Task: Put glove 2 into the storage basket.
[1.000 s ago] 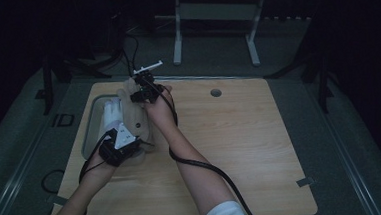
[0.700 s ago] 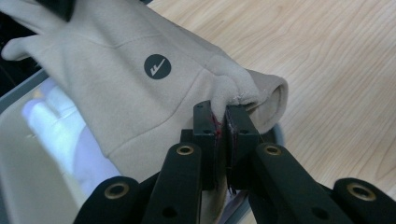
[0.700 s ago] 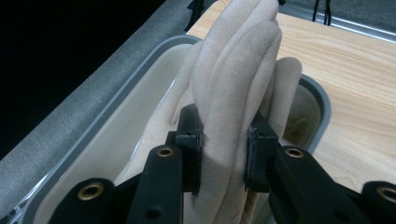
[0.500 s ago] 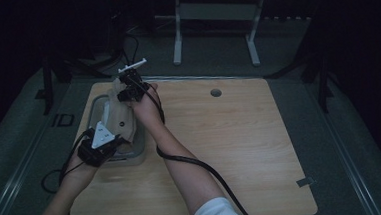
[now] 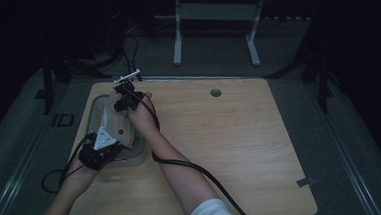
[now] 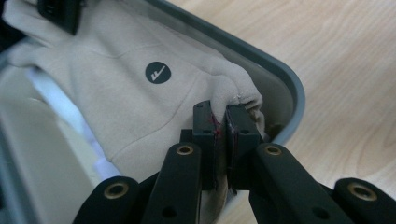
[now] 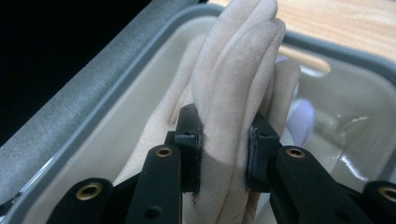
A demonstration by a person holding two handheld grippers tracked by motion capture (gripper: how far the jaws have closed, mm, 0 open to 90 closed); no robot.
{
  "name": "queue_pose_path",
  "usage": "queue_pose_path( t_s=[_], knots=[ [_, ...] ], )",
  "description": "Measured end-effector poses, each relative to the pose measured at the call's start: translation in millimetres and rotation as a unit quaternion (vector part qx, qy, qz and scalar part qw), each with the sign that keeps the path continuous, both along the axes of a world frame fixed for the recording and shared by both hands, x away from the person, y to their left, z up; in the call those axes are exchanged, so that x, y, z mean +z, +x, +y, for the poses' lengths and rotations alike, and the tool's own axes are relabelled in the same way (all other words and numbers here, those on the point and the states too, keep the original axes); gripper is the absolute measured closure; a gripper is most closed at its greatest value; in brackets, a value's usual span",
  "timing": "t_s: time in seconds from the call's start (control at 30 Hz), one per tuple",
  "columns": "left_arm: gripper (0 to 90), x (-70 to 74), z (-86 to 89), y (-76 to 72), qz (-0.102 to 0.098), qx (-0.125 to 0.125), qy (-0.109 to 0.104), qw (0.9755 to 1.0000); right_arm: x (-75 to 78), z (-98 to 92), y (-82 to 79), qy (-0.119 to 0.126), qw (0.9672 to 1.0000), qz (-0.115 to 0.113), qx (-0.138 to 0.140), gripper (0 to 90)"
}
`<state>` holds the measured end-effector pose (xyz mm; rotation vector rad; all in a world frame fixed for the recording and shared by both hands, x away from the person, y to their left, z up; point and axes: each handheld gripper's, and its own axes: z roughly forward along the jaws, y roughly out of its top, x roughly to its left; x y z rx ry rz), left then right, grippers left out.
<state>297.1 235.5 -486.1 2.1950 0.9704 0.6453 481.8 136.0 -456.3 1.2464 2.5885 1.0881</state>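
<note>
Pinching a thin corner of the beige garment, the left gripper is clamping nearly shut; the right gripper is squeezing a thick bunched fold (jaws partly apart), both holding it stretched over the grey-rimmed bin at the frame's left, probably for lowering in.

free: table right half | blocked: bin rim, cloth inside

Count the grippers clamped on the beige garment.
2. The left gripper pinches its edge by the bin corner; the right gripper grips a bunched fold over the bin's far end.
</note>
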Motion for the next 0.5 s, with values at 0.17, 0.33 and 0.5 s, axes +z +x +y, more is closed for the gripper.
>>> queue_pose_path(
  t_s=[0.17, 0.33, 0.5],
  knots=[
    [83.6, -5.5, -1.7, 4.0, 0.018, -0.001, -0.001, 0.9998, -8.1, 1.4, 0.8, -0.011, 0.9999, 0.003, 0.005, 68.8],
    [81.4, -8.1, -4.2, 6.5, 0.027, -0.005, -0.005, 0.9996, -12.8, -2.9, 3.3, -0.009, 0.9999, 0.007, 0.006, 58.7],
    [62.9, -1.6, -3.1, 4.1, 0.02, -0.003, -0.024, 0.9995, -8.5, -11.5, 3.6, 0.0, 0.9998, 0.003, 0.018, 39.0]
  ],
)
